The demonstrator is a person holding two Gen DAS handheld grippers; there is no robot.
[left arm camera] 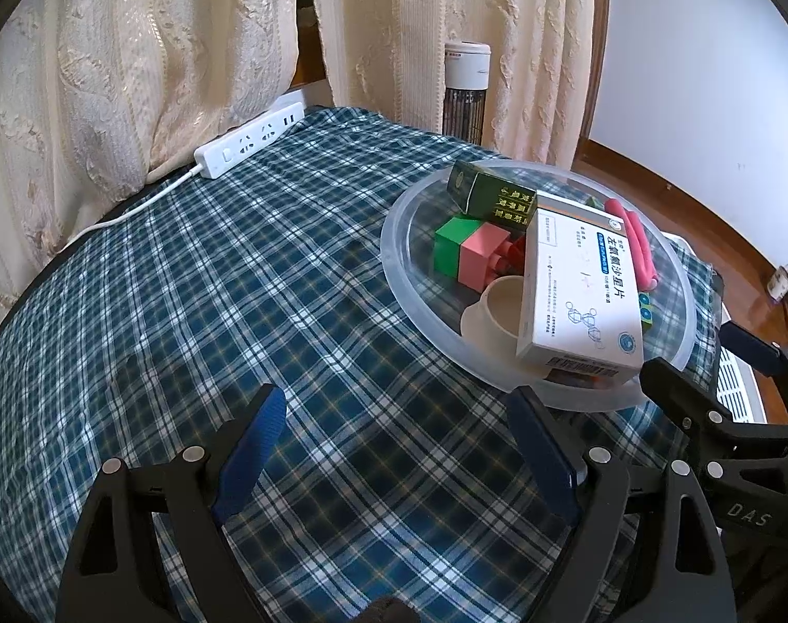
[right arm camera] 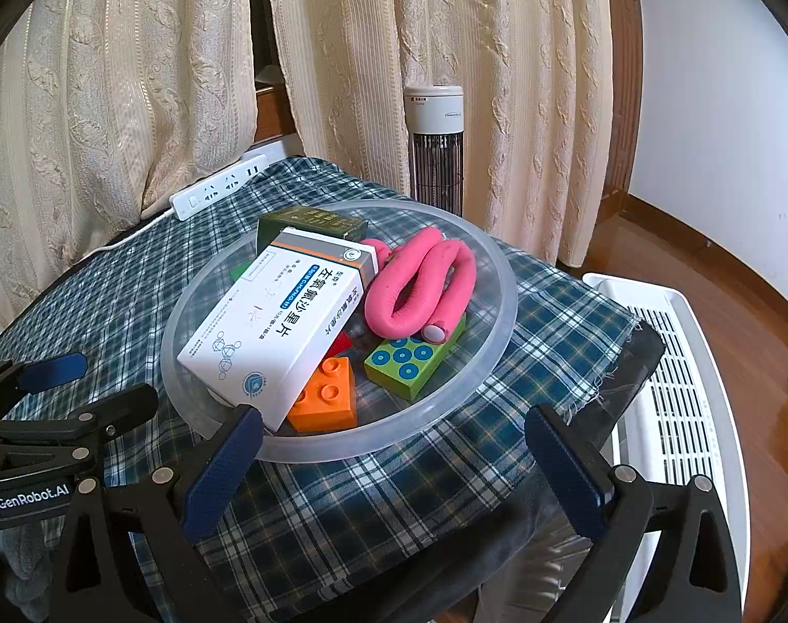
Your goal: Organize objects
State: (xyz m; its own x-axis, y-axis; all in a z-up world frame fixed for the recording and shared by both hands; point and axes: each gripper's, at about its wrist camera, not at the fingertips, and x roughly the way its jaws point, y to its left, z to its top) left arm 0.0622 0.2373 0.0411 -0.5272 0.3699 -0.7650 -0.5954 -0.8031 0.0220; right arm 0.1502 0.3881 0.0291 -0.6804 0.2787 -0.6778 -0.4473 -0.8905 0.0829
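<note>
Hiding a red block [right arm camera: 342, 345], white medicine box [right arm camera: 279, 322], cup [left arm camera: 503, 311] half covered

Boxes and blocks in bowl [right arm camera: 503, 322] on table [left arm camera: 238, 285] (power strip [left arm camera: 248, 140] behind)

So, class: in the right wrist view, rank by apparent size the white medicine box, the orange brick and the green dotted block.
1. white medicine box
2. and 3. green dotted block and orange brick: look alike, left unranked.
</note>
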